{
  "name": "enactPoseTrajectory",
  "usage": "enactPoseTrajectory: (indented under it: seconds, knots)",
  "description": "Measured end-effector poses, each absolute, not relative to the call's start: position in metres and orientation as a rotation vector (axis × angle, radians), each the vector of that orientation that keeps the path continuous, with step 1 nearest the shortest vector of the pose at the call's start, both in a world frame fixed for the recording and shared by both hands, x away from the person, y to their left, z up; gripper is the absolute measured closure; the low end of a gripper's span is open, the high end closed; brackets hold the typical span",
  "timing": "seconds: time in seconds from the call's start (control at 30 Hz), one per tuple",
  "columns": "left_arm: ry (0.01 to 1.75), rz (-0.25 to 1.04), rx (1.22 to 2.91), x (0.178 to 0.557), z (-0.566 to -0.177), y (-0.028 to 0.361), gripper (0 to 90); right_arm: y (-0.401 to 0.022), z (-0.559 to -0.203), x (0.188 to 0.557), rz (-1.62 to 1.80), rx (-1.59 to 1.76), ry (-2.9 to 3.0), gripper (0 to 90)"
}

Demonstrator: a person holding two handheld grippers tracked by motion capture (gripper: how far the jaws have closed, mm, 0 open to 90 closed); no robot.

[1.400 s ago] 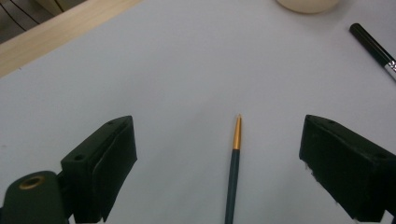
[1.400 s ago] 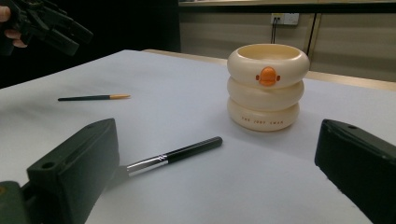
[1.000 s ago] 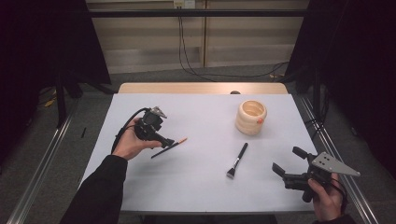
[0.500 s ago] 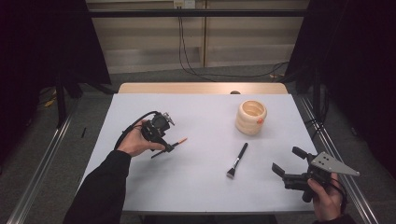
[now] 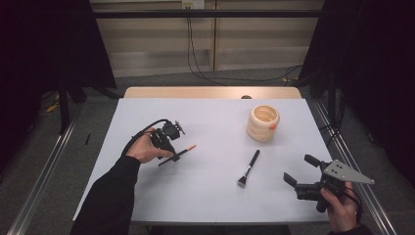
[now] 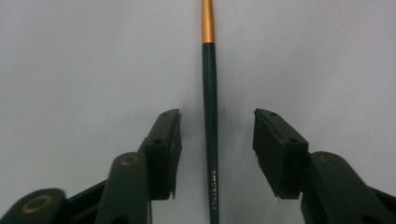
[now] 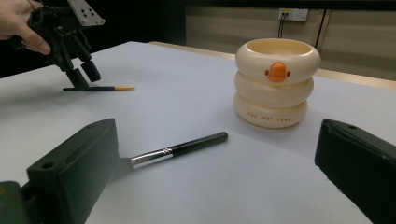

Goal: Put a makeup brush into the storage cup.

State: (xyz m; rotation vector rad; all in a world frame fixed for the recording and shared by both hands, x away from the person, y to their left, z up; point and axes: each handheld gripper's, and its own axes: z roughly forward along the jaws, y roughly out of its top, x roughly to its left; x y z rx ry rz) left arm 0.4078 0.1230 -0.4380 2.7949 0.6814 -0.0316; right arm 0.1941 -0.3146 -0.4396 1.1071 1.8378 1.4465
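Left gripper (image 6: 212, 154) lowered over a thin brush (image 6: 210, 107), its jaws half open and just been closing, the handle lying between the pads, untouched.

Nearest, the right gripper (image 5: 302, 174) is held wide open and empty. Farther left, the brush should be kept centred while pinched. Its bristle end is cut off.
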Motion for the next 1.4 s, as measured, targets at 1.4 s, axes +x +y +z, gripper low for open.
enactPoseTrajectory:
  seconds: [1.4]
  knots:
    - [0.685,-0.025,2.934,0.415,-0.446,0.106,84.6,-0.313,-0.44,0.195,1.434,1.103,1.848,0.0]
